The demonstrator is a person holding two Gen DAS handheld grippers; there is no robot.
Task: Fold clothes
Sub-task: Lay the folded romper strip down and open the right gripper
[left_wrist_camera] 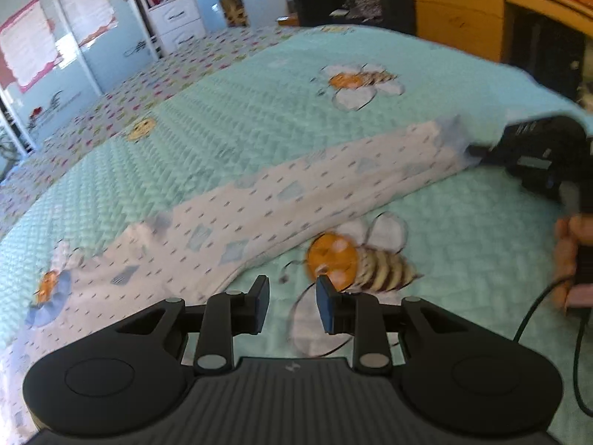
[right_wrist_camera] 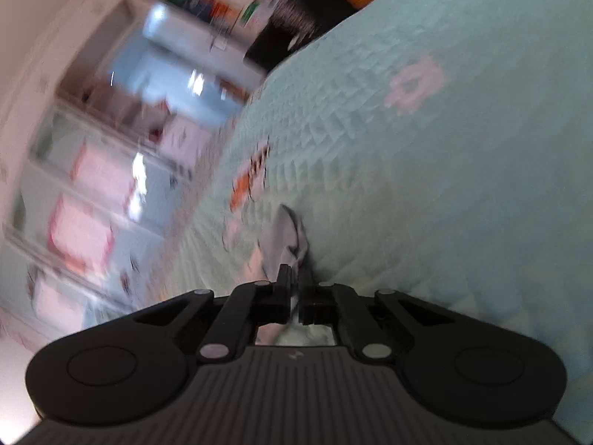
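A bedroom in a home — I'm working over a bed.
I see a teal bee-print bedspread [left_wrist_camera: 229, 126], white drawers [left_wrist_camera: 178, 22] by the wall, a cluttered wooden desk [left_wrist_camera: 463, 11] — ordinary household furniture.

Left wrist view: riding on the left gripper [left_wrist_camera: 292, 302], looking forward and steeply down, close over the aqua bedspread [left_wrist_camera: 229, 118], taking in wardrobes and a desk beyond. Right wrist view: riding on the right gripper [right_wrist_camera: 295, 289], rolled sideways, skimming nearer the bedspread (heavily blurred). Both are sharing the bedspread and the patterned cloth [left_wrist_camera: 237, 215].
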